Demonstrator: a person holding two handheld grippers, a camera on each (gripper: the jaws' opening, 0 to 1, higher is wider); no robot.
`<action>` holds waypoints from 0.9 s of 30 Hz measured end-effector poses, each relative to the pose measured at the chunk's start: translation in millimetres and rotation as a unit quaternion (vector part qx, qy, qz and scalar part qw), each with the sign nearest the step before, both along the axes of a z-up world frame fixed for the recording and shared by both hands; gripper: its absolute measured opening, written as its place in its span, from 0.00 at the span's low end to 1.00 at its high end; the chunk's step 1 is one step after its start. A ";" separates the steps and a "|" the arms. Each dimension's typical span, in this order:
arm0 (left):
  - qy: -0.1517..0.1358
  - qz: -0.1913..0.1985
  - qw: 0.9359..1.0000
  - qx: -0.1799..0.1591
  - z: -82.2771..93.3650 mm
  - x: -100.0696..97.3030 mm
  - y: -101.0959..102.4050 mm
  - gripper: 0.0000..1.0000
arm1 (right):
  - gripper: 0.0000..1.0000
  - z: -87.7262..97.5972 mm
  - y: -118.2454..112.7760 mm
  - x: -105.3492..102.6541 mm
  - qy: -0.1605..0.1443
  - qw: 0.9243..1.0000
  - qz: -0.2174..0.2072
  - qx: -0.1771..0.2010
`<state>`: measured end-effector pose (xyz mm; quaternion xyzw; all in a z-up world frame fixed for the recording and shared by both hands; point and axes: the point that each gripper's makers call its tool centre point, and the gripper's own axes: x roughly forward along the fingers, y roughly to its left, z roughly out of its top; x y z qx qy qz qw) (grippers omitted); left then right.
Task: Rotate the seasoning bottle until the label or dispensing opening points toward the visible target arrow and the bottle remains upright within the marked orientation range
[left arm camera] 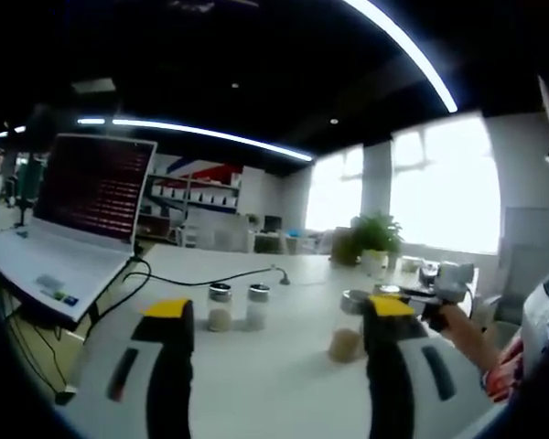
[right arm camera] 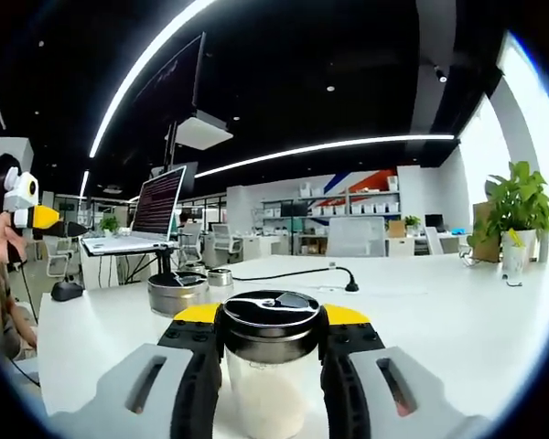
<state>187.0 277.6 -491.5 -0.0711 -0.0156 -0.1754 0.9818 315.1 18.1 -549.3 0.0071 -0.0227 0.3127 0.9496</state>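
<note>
- Right gripper (right arm camera: 271,361) jaws clamp the bottle (right arm camera: 270,366): clear glass, black lid, pale powder, upright on the white table (right arm camera: 457,320).
- Left gripper (left arm camera: 276,366) jaws wide apart, holding nothing.

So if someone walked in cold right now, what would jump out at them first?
Probably the clear glass seasoning bottle with the shiny black lid, upright and clamped in the right claw at the bottom of the right gripper view. Next, the open left claw hanging over the white table, with two small metal-lidded shaker jars beyond it and the open white laptop at left.
</note>
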 end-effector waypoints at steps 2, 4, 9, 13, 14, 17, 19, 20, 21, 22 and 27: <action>0.000 0.001 1.000 0.000 0.2 0.2 0.3 0.80 | 0.40 0.0 0.2 -0.2 -0.002 1.000 0.001 0.000; 0.000 0.003 1.000 -0.001 -0.3 0.7 0.7 0.80 | 0.40 -0.1 0.3 -0.4 -0.003 1.000 0.002 -0.001; 0.002 -0.001 1.000 -0.001 -1.1 1.4 -1.1 0.80 | 0.40 -0.3 0.6 -1.4 -0.005 1.000 0.007 -0.002; 0.003 -0.001 1.000 -0.001 -1.4 1.4 -1.5 0.80 | 0.40 -0.6 0.5 -1.3 -0.008 1.000 0.018 -0.003; 0.003 -0.001 1.000 -0.001 -1.3 1.3 -1.4 0.80 | 0.40 -0.7 0.6 -1.1 -0.008 1.000 0.023 -0.001; 0.003 -0.001 1.000 -0.002 -1.4 1.4 -2.0 0.80 | 0.40 -0.6 2.1 -2.9 -0.009 0.999 0.031 -0.002; 0.004 -0.002 1.000 -0.002 -1.6 1.4 -2.4 0.80 | 0.40 -0.8 2.4 -3.5 -0.010 0.999 0.034 -0.002; 0.003 -0.002 1.000 -0.002 -1.4 1.3 -2.6 0.80 | 0.39 -0.9 2.5 -3.8 -0.010 0.999 0.036 -0.003; 0.003 -0.002 1.000 -0.002 -1.2 1.2 -2.7 0.80 | 0.39 -1.0 2.4 -4.2 -0.010 0.999 0.040 -0.003; 0.003 -0.002 1.000 -0.002 -1.0 1.1 -2.7 0.80 | 0.39 -1.1 2.4 -4.4 -0.009 0.999 0.044 -0.002; 0.003 0.000 1.000 -0.003 -0.8 0.8 -1.3 0.80 | 0.39 -1.3 3.3 -5.7 -0.011 0.997 0.071 -0.001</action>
